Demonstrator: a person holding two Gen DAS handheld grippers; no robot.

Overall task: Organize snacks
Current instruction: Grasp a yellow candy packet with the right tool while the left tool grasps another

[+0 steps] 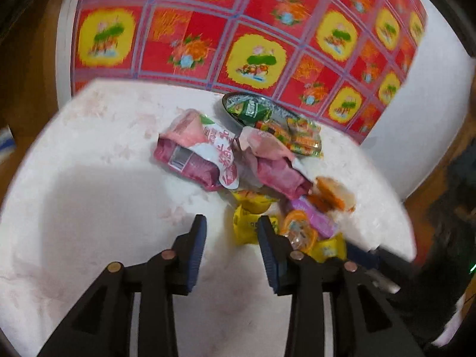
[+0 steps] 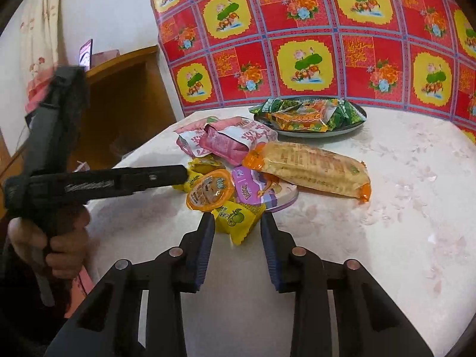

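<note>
A heap of snack packets lies on the white table [image 2: 386, 208]. My right gripper [image 2: 236, 218] is shut on a yellow lime packet [image 2: 238, 223] at the heap's near edge, both pads touching it. Behind it sit an orange jelly cup [image 2: 209, 190], a purple cup [image 2: 247, 184] and a long cracker pack [image 2: 309, 169]. My left gripper [image 1: 232, 223] stands open over bare table, a yellow packet [image 1: 248, 226] just beside its right fingertip. From the side, the left gripper [image 2: 184, 175] reaches in over the yellow packets. Pink packets [image 1: 193, 154] lie farther back.
A dark plate [image 2: 360, 119] at the back holds green and orange packets. Behind it hangs a red and yellow patterned cloth [image 2: 297, 29]. A wooden cabinet [image 2: 128, 95] stands to the left. A person's hand [image 2: 59, 244] grips the left tool's handle.
</note>
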